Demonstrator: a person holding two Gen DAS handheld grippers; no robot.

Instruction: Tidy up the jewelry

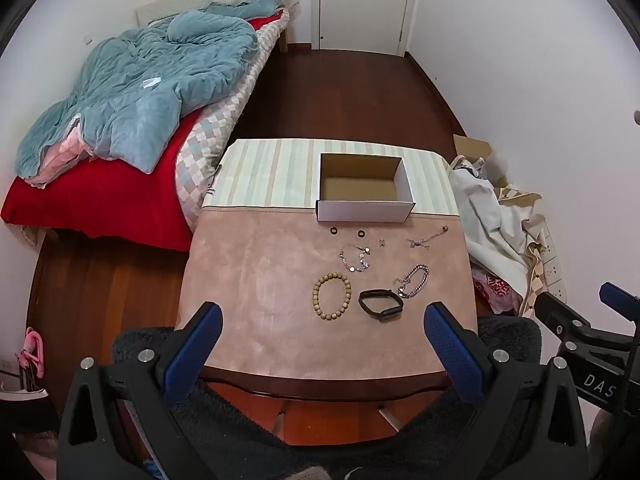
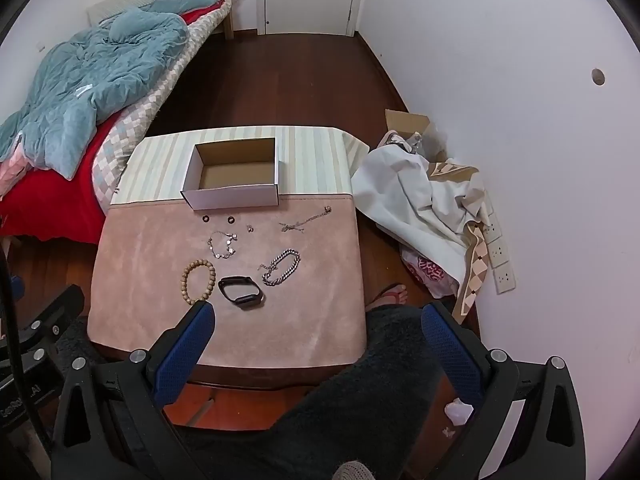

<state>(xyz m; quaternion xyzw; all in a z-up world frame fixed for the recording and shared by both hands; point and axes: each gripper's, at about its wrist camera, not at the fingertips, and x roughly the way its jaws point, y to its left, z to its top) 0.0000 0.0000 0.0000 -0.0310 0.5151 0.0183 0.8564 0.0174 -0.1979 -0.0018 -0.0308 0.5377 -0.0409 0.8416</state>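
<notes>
Jewelry lies spread on a pink suede mat (image 1: 260, 272) (image 2: 320, 300) over a small table. A wooden bead bracelet (image 1: 332, 296) (image 2: 199, 282), a black band (image 1: 380, 305) (image 2: 241, 292), a silver chain bracelet (image 1: 414, 281) (image 2: 282, 267), a charm bracelet (image 1: 355, 258) (image 2: 222, 245), a thin chain (image 1: 426, 240) (image 2: 306, 222), two dark rings (image 1: 347, 232) (image 2: 218, 219) and a small earring (image 1: 382, 243) (image 2: 250, 228) sit in front of an empty white cardboard box (image 1: 365, 210) (image 2: 232, 197). My left gripper (image 1: 324, 316) and right gripper (image 2: 318, 314) hover open above the mat's near edge, holding nothing.
A bed with a teal quilt (image 1: 140, 92) and red blanket stands left. Crumpled white cloth and bags (image 2: 424, 204) pile up right of the table by the wall. A person's dark fuzzy-clad lap (image 2: 360, 400) and sandalled foot (image 2: 394, 294) lie below the grippers.
</notes>
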